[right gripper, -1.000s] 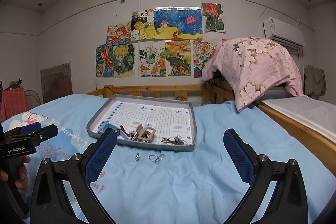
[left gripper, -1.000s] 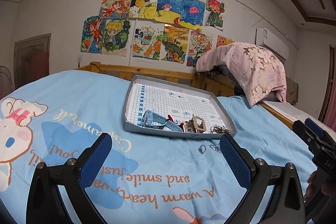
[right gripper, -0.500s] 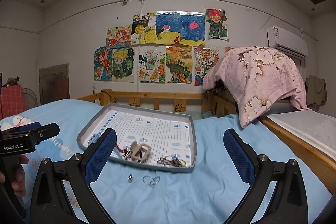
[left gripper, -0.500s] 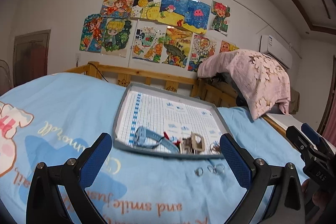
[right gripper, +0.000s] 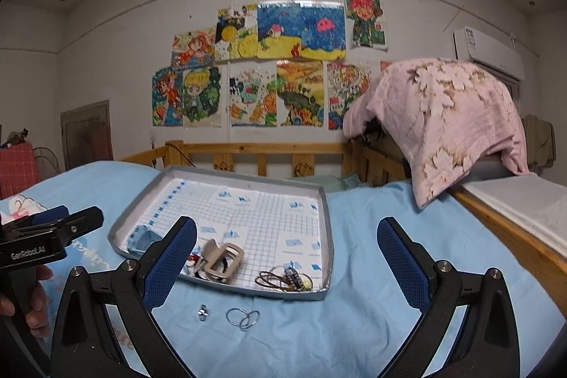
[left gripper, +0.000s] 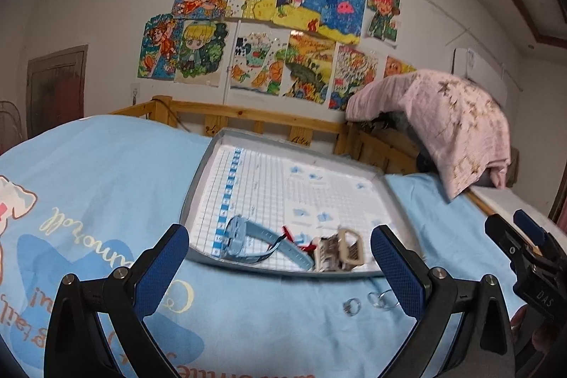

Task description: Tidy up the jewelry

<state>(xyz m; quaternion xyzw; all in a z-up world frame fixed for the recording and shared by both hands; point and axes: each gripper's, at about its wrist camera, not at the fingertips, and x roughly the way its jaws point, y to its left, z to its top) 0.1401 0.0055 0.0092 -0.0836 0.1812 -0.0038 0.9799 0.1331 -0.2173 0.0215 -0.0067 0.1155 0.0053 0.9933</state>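
Observation:
A grey tray (left gripper: 198, 181) (right gripper: 327, 218) with a grid-printed floor lies on the blue bedsheet. Along its near side lie a blue watch (left gripper: 248, 238), a beige hair clip (left gripper: 342, 252) (right gripper: 221, 257) and brown hair ties with a beaded piece (right gripper: 283, 279). In front of the tray, on the sheet, rest a small silver ring (left gripper: 352, 305) (right gripper: 202, 311) and linked wire rings (left gripper: 381, 298) (right gripper: 243, 317). My left gripper (left gripper: 280, 270) and right gripper (right gripper: 287, 263) both stand open and empty, just short of the tray.
A pink floral blanket (right gripper: 439, 123) drapes over the wooden bed rail (right gripper: 262, 151) at the right. The other gripper shows at each view's edge, with a hand (right gripper: 33, 300) on the left one. Drawings cover the wall behind.
Both grippers have moved forward toward the tray, which now looms larger. The jewelry has not moved and both jaws stay open.

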